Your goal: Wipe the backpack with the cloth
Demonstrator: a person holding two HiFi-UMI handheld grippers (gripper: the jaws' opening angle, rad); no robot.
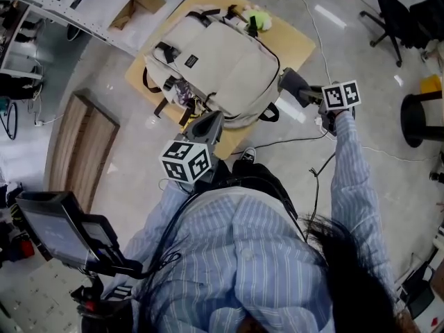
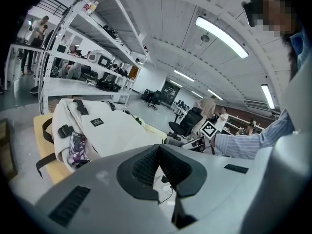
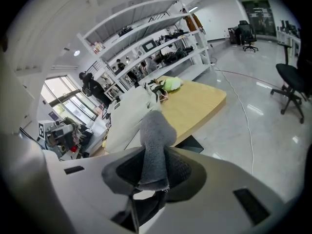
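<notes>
wooden table (image 1: 291, 44) bears backpack (image 1: 222, 61), toy (image 1: 258, 19); right claw (image 3: 155, 167) grips cloth (image 3: 156, 135), left claw (image 2: 159, 162) closed.

Backpack (image 1: 222, 68) covers table (image 1: 295, 44), right strip bare

Head view: overhead, steeply down. Gripper views: low, near table (image 1: 291, 44) edge, facing across. All share backpack (image 1: 222, 64).

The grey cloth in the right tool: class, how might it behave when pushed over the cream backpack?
Probably soft and floppy: the grey cloth bunches where the right tool pinches it. Likely light: the wad stands up unsupported. Its fuzzy surface may drag.
</notes>
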